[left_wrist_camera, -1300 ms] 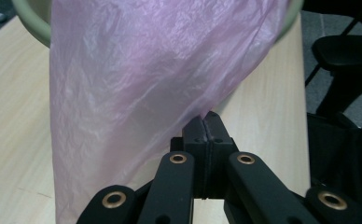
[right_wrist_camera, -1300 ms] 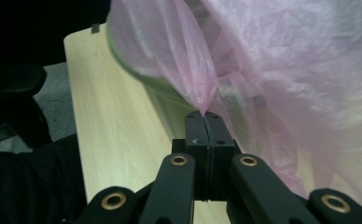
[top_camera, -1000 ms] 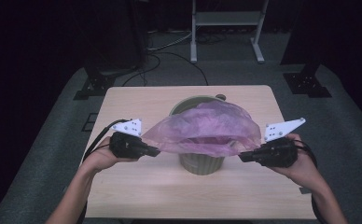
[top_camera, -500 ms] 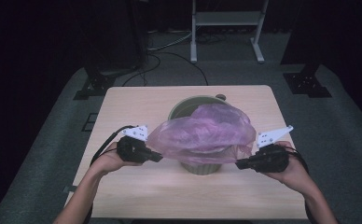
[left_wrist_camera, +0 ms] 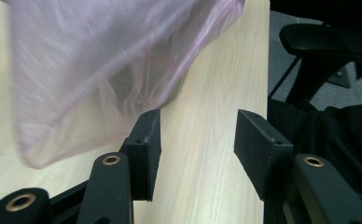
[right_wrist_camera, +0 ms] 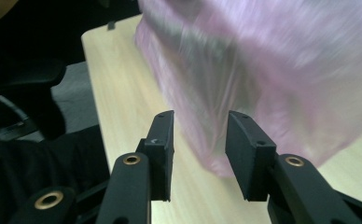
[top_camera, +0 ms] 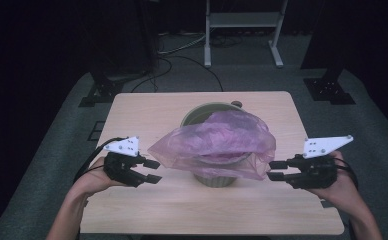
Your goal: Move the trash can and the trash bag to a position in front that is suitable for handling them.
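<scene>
Pink bag [top_camera: 217, 145] draped over green bin [top_camera: 214, 177], mid table [top_camera: 147, 210]. L gripper [top_camera: 152, 171] just opened, jaws apart, nothing between, just beside bag. R gripper [top_camera: 276, 171] same, at bag's other edge.

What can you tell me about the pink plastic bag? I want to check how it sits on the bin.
The pink plastic bag is thin, see-through and crinkled. It lies draped over the top of the round grey-green bin at the middle of the table, billowed up, its edges hanging loosely past the rim on both sides, so it is not yet fitted around the rim. The back of the rim shows uncovered. Neither tool grips it.
</scene>
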### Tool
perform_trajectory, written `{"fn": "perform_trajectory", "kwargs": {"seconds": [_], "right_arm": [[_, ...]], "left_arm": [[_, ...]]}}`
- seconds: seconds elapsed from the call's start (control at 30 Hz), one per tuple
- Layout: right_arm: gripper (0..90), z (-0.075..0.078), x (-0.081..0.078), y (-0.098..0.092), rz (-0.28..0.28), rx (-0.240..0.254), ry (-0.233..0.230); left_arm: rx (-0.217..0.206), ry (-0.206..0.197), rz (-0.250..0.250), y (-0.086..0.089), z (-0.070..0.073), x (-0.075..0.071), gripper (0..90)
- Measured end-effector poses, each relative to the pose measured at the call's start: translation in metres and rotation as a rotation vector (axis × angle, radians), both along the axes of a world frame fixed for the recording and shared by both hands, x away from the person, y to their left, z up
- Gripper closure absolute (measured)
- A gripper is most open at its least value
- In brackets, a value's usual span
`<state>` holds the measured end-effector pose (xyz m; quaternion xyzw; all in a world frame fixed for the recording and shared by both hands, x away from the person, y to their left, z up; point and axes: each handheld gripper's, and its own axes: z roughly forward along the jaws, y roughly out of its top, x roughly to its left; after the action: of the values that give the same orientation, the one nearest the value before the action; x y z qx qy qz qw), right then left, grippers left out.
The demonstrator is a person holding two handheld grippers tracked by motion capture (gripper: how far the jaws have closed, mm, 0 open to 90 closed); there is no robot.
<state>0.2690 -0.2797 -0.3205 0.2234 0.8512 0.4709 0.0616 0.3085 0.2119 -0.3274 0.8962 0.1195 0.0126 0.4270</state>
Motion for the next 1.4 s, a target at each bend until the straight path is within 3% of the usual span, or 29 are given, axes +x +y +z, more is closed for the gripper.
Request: {"fn": "perform_trajectory", "kwargs": {"seconds": [0.03,0.07,0.1,0.2,0.4,0.53,0.63,0.83,0.9,0.93,0.97,1.0,1.03,1.13,1.23,1.27,1.37,1.4], "right_arm": [[61.2,0.000,0.000,0.000,0.000,0.000,0.000],[59.1,0.008,-0.001,-0.001,-0.019,-0.001,-0.034],[59.1,0.008,-0.001,-0.001,-0.019,-0.001,-0.034],[54.3,0.021,0.001,-0.001,-0.049,0.000,-0.096],[50.4,0.027,0.012,0.003,-0.053,-0.014,-0.108],[47.8,0.029,0.021,0.005,-0.046,-0.024,-0.122],[45.9,0.029,0.027,0.008,-0.039,-0.038,-0.138],[45.8,0.024,0.039,0.018,-0.015,-0.099,-0.160],[51.7,0.023,0.045,0.020,-0.023,-0.112,-0.156],[60.1,0.024,0.050,0.022,-0.030,-0.110,-0.145],[60.1,0.024,0.050,0.022,-0.030,-0.110,-0.145],[65.1,0.024,0.051,0.022,-0.036,-0.106,-0.132],[71.8,0.026,0.055,0.022,-0.043,-0.096,-0.101],[86.2,0.031,0.063,0.024,-0.047,-0.102,-0.039],[88.4,0.033,0.066,0.025,-0.045,-0.109,-0.026],[88.4,0.035,0.067,0.027,-0.040,-0.109,-0.025],[88.5,0.036,0.066,0.028,-0.038,-0.109,-0.023],[88.5,0.036,0.066,0.028,-0.036,-0.109,-0.024]], "left_arm": [[0.000,0.000,0.000,0.000,0.000,0.000,49.7],[0.003,-0.028,0.014,0.000,0.009,-0.002,48.5],[0.003,-0.028,0.014,0.000,0.009,-0.002,48.0],[0.005,-0.066,0.013,-0.002,0.026,-0.003,48.0],[0.016,-0.095,0.013,-0.005,0.038,0.001,47.4],[0.033,-0.106,0.018,-0.009,0.040,0.007,45.7],[0.069,-0.123,0.025,-0.015,0.038,0.015,43.1],[0.115,-0.147,0.040,-0.028,0.032,0.032,41.1],[0.136,-0.161,0.051,-0.032,0.031,0.038,42.6],[0.136,-0.163,0.055,-0.034,0.030,0.043,50.6],[0.136,-0.163,0.055,-0.034,0.030,0.043,56.7],[0.120,-0.166,0.048,-0.035,0.030,0.046,56.7],[0.121,-0.169,0.039,-0.036,0.030,0.048,67.9],[0.115,-0.163,0.027,-0.038,0.032,0.052,87.1],[0.111,-0.169,0.024,-0.039,0.033,0.052,89.9],[0.101,-0.149,-0.001,-0.036,0.034,0.050,83.0],[0.112,-0.156,-0.016,-0.034,0.035,0.045,68.0],[0.109,-0.156,-0.030,-0.032,0.036,0.041,68.0]]}}
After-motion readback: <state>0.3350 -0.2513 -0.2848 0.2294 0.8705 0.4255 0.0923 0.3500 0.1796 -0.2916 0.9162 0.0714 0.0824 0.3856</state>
